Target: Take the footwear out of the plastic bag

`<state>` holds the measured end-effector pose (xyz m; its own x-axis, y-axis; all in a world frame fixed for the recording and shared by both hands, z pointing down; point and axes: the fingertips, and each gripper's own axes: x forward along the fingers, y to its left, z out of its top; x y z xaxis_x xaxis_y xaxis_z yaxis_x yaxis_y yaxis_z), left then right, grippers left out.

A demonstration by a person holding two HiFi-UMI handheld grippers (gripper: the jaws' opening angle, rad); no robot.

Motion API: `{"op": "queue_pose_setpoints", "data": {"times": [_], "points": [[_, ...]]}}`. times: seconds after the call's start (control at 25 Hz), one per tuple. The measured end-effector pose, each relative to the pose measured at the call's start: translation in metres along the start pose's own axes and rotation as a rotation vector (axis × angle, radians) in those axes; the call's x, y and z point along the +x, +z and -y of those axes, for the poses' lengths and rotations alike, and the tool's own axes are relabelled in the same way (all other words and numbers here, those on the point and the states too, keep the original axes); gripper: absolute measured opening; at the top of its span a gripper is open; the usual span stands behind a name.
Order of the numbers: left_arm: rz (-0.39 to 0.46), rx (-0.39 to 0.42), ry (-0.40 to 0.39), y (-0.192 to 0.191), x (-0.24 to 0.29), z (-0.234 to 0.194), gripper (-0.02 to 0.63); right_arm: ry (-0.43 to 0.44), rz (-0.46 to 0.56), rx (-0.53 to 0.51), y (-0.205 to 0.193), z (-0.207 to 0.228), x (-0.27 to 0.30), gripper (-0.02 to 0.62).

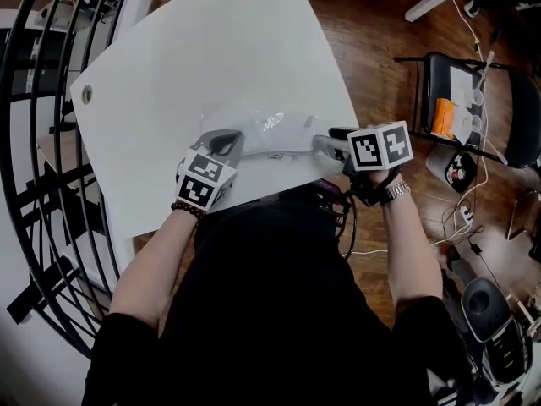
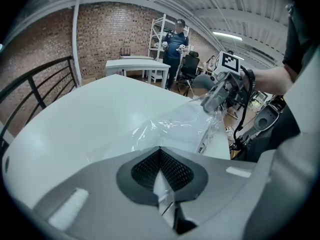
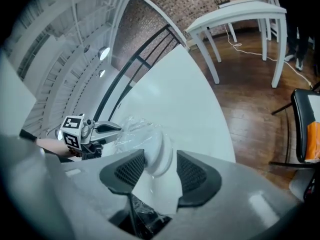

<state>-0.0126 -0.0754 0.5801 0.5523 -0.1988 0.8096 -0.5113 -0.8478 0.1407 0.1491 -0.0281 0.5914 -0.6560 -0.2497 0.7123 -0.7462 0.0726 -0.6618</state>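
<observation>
Head view: the person's dark torso [image 1: 279, 311] is nearest. Beyond it, the left gripper [image 1: 226, 145] and right gripper [image 1: 323, 145] flank the plastic bag [image 1: 275, 129] on the white table [image 1: 211, 49].

Left gripper view: the jaws are clamped together on bag film.

Right gripper view: the jaws stand apart, with the white footwear [image 3: 157, 146] between them and plastic round its far end.

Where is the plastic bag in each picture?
Head view: the plastic bag lies mid-picture, on the white table, near the table's lower edge.
Left gripper view: the bag sits in the centre, stretching up toward the right.
Right gripper view: the bag is crinkled, just left of centre.
Shared landmark: the white table lies under the bag in all three.
</observation>
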Motion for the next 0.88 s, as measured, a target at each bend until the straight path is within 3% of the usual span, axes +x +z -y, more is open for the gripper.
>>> {"op": "queue_pose_setpoints", "data": {"times": [0.28, 0.68, 0.88], "points": [[0.014, -0.011, -0.011, -0.001, 0.001, 0.0, 0.017, 0.068, -0.018, 0.039, -0.004, -0.009, 0.006, 0.193], [0.017, -0.028, -0.038, 0.005, -0.005, 0.0, 0.017, 0.029, 0.04, -0.036, 0.006, -0.008, -0.002, 0.119], [0.059, -0.051, 0.006, 0.009, -0.029, -0.012, 0.017, 0.018, 0.068, -0.06, 0.01, -0.011, -0.008, 0.103]]}}
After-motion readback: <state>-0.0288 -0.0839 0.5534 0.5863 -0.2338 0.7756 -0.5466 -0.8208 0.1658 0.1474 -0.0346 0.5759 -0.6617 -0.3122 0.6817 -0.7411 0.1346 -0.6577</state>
